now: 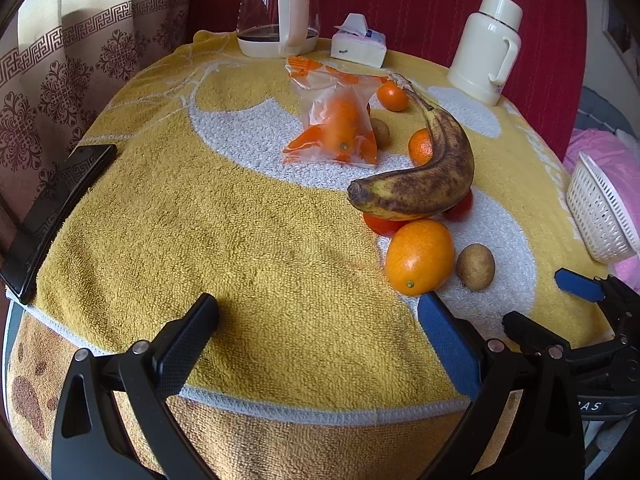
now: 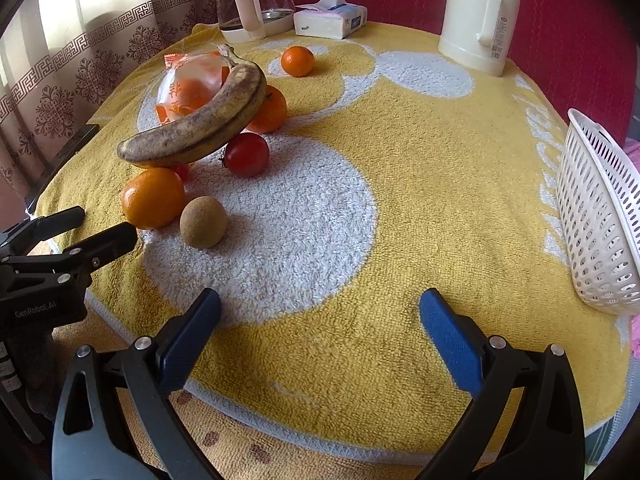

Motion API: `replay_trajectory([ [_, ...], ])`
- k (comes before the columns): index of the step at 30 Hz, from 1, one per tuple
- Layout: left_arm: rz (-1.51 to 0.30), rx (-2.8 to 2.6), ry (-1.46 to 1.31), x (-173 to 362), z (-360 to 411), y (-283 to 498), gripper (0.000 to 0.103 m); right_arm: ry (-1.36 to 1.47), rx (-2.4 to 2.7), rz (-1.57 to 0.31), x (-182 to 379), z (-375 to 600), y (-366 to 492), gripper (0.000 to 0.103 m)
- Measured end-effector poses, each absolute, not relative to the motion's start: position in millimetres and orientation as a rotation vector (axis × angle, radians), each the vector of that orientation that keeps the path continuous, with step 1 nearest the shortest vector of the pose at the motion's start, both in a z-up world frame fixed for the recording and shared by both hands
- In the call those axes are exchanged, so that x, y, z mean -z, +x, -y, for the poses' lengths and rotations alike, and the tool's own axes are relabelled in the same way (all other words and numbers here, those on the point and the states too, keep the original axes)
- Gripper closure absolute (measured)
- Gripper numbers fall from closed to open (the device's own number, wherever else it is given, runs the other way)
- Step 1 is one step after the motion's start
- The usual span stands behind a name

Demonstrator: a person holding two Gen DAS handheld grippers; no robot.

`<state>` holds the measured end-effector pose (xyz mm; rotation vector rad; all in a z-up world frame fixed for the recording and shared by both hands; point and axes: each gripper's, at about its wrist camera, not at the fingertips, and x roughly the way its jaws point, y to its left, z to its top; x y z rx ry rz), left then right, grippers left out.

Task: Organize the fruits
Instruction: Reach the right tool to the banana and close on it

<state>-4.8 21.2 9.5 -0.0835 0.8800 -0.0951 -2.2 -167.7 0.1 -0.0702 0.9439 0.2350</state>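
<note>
A spotted banana (image 1: 424,184) (image 2: 200,120) rests on top of red tomatoes (image 2: 246,154) and other fruit. A big orange (image 1: 420,256) (image 2: 153,197) and a brown kiwi (image 1: 476,267) (image 2: 203,221) lie nearest. Small tangerines (image 1: 393,95) (image 2: 297,61) and a bagged orange (image 1: 338,124) (image 2: 190,86) lie farther back. My left gripper (image 1: 318,314) is open and empty, just short of the big orange. My right gripper (image 2: 320,308) is open and empty over the towel, right of the kiwi. Each gripper shows in the other's view, the right one (image 1: 556,304) and the left one (image 2: 104,226).
A white slatted basket (image 2: 600,224) (image 1: 600,216) stands at the table's right edge. A glass kettle (image 1: 276,8), a tissue pack (image 1: 358,42) and a cream thermos (image 1: 486,48) stand at the back. A black phone (image 1: 56,216) lies at the left edge of the yellow towel (image 2: 420,184).
</note>
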Motion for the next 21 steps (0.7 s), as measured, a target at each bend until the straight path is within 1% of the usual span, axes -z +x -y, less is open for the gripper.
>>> replay_trajectory([
  [4,-0.841,0.126,-0.177,-14,-35,-10,0.005,-0.043,-0.241,-0.968,-3,171,0,0.002],
  [7,-0.818,0.129,-0.216,-17,-42,-13,0.005,0.060,-0.222,-0.992,-10,175,6,0.002],
  [9,-0.811,0.115,-0.214,-19,-42,-14,0.005,0.140,-0.248,-0.968,-19,178,9,0.003],
  [13,-0.766,0.097,-0.178,-27,-39,-20,0.005,0.212,-0.271,-0.907,-39,169,20,0.004],
  [16,-0.758,0.101,-0.157,-30,-39,-21,0.005,0.234,-0.297,-0.876,-49,156,30,0.013],
  [18,-0.763,0.095,-0.163,-31,-42,-20,0.005,0.240,-0.305,-0.863,-53,146,40,0.023],
  [20,-0.766,0.088,-0.164,-31,-45,-20,0.005,0.244,-0.299,-0.859,-54,139,51,0.025],
  [21,-0.764,0.084,-0.165,-31,-47,-20,0.005,0.251,-0.295,-0.859,-54,136,57,0.029],
])
